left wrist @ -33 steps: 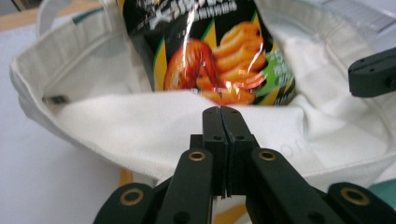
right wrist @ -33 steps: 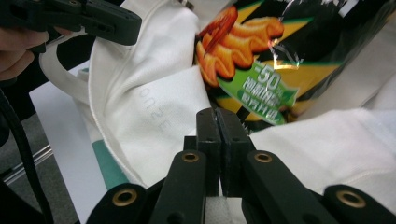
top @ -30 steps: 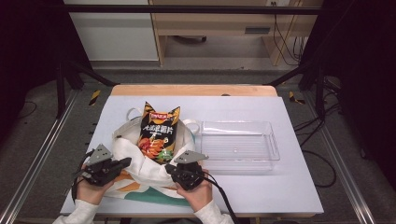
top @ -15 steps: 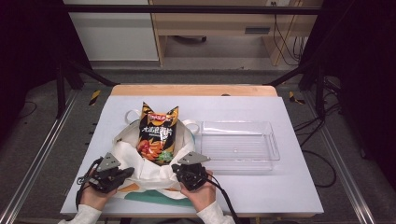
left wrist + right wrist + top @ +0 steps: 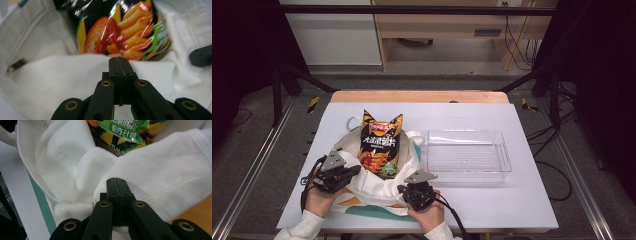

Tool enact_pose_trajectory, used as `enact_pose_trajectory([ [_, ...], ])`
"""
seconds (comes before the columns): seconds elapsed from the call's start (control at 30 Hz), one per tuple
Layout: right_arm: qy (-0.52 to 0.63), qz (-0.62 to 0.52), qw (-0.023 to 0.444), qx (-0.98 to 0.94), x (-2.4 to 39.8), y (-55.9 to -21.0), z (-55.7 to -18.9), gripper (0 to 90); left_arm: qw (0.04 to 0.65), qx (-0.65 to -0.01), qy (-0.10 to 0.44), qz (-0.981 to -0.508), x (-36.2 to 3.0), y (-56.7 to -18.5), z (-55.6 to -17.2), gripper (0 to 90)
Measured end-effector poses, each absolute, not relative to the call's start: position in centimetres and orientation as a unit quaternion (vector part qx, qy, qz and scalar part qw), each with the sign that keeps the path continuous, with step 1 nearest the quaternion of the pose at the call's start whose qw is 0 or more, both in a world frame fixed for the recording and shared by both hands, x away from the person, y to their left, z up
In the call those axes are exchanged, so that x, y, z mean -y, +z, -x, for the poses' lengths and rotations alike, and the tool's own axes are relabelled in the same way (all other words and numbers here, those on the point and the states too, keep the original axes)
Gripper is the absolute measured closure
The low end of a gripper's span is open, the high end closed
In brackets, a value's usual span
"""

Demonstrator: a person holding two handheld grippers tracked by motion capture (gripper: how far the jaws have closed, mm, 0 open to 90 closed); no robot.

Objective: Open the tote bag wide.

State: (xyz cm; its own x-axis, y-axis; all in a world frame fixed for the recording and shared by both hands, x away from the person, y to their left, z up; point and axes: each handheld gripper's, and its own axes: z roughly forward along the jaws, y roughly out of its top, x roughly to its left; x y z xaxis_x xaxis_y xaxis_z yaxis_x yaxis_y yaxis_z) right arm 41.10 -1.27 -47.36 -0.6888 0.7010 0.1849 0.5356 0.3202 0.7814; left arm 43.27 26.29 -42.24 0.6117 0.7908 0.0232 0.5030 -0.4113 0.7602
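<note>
A black and orange chip bag (image 5: pixel 381 145) stands upright inside a white tote bag (image 5: pixel 377 189) on the table's left half. My left gripper (image 5: pixel 357 170) is at the tote's near left rim and my right gripper (image 5: pixel 403 189) at its near right rim. In the left gripper view the jaws (image 5: pixel 119 60) are shut, with the tote's white rim (image 5: pixel 50 80) pinched at their tip and the chip bag (image 5: pixel 120 32) just beyond. In the right gripper view the jaws (image 5: pixel 116 180) are shut on puckered white fabric (image 5: pixel 162 170), below the chip bag's bottom edge (image 5: pixel 120 132).
A clear plastic tray (image 5: pixel 482 155) lies empty to the right of the tote. The tote's teal and orange print (image 5: pixel 362 210) shows near the table's front edge. A black part of the other gripper (image 5: pixel 201 55) shows at the right of the left gripper view.
Both hands have sunk and drawn back toward the table's near edge, bringing the tote's near rim down with them. The chip bag stays upright in the tote.
</note>
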Motion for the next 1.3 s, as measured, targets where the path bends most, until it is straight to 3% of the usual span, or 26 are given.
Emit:
enact_pose_trajectory([
  [0.23, 0.437, -0.379, 0.100, -0.810, 1.4, -47.8, -40.6, 90.0, 0.344, -0.435, 0.174, -0.814, -29.1, -44.3, -42.2, 89.9],
  [0.67, 0.440, -0.383, 0.102, -0.806, 1.8, -47.7, -40.4, 90.0, 0.313, -0.434, 0.177, -0.826, -28.7, -45.3, -41.3, 89.9],
  [0.77, 0.446, -0.401, 0.150, -0.786, 2.7, -46.3, -40.8, 90.0, 0.316, -0.436, 0.174, -0.824, -28.7, -45.3, -41.4, 89.9],
  [0.87, 0.439, -0.411, 0.168, -0.781, 3.3, -46.1, -41.2, 90.0, 0.319, -0.437, 0.170, -0.824, -28.8, -45.3, -41.5, 89.9],
  [0.97, 0.432, -0.423, 0.158, -0.780, 4.1, -46.8, -41.5, 90.0, 0.328, -0.440, 0.164, -0.820, -29.0, -44.9, -41.7, 89.9],
  [1.13, 0.433, -0.426, 0.156, -0.779, 4.4, -47.9, -41.3, 90.0, 0.321, -0.452, 0.218, -0.803, -29.7, -43.4, -42.7, 89.7],
  [1.3, 0.430, -0.427, 0.153, -0.781, 4.6, -48.0, -41.2, 90.0, 0.311, -0.456, 0.205, -0.808, -30.8, -44.7, -42.9, 89.6],
])
